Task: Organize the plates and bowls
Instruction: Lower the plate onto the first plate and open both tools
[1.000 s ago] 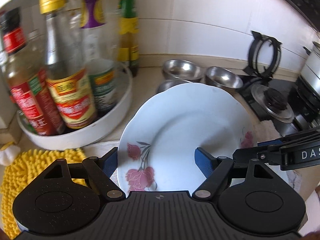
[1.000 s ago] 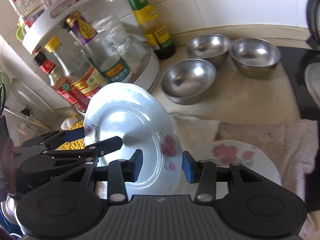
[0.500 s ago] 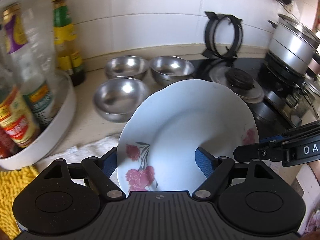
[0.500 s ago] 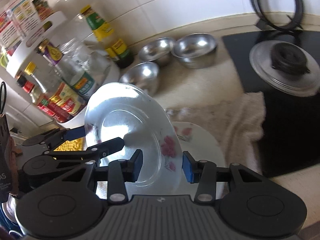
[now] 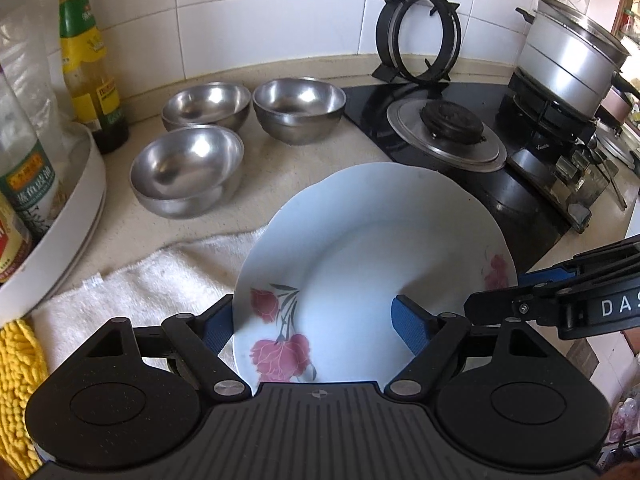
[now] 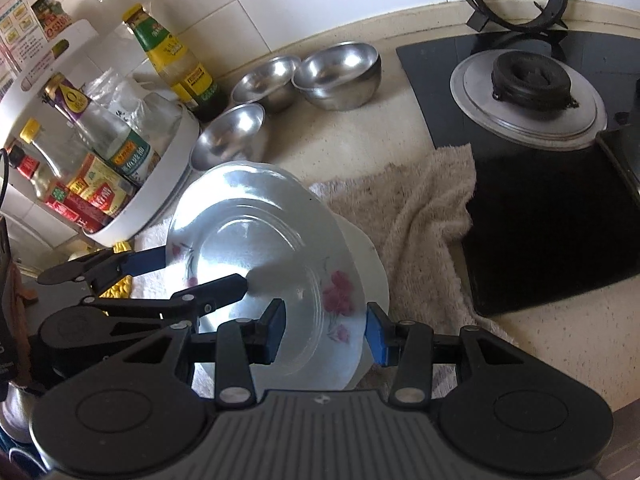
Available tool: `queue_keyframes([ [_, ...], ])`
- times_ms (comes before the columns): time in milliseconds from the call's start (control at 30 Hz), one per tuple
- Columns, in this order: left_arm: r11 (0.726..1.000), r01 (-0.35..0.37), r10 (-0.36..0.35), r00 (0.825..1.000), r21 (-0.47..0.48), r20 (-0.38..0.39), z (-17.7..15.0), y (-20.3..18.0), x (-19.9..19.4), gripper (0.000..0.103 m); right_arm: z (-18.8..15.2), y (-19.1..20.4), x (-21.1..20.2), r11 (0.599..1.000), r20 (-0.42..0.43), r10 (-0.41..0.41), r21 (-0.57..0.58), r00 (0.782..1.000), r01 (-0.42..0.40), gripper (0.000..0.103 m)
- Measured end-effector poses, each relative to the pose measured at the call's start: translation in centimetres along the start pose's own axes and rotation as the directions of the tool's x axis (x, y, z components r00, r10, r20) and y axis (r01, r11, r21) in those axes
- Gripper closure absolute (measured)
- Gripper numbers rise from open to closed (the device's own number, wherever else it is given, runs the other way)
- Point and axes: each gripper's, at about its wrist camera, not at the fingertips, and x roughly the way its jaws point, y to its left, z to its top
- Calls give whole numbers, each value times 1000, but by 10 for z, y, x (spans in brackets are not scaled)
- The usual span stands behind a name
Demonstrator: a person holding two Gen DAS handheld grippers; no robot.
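Together, the two grippers carry one flowered plate (image 5: 360, 248) in the air over the front part of the worktop (image 5: 320, 152). We count two plates in all. The lower plate (image 6: 376, 272) lies flat on the towel (image 6: 420, 220), and only a strip of its white rim shows past the held one.

We count three steel bowls: one (image 5: 186, 168) nearer us and two side by side, (image 5: 206, 104) and (image 5: 298, 108), close to the back edge by the tiled wall. All stand mouth up between the white bottle rack (image 5: 60, 240) on the left and the black hob (image 5: 520, 208) on the right. Whether any of them is a nested pair we cannot tell.

The left gripper (image 5: 312, 328) stands wide across the plate's near rim. One blue pad is tucked behind the edge and the other lies on the inner face. The right gripper (image 6: 326, 334) is set narrower and clasps the opposite rim, one pad over the hollow and one outside the edge.

The held plate is round with a scalloped rim, so it has no long axis to speak of. It is tilted, with its hollow turned up and toward the left gripper's camera. Its larger flower sprig sits at the left gripper's end and a smaller bloom at the right gripper's end.
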Motion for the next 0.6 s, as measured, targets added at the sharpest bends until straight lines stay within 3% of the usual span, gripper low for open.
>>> queue_keyframes([
  [333,1000,2,-4,999,-30,-43,-8,1,11,19,-2,2,14,997,-9,-46,-60,999,45,35],
  [600,998,-9,9,1000,-61,-12,-5,8,7,19,6,2,11,994,29,-37,-105,999,40,35],
])
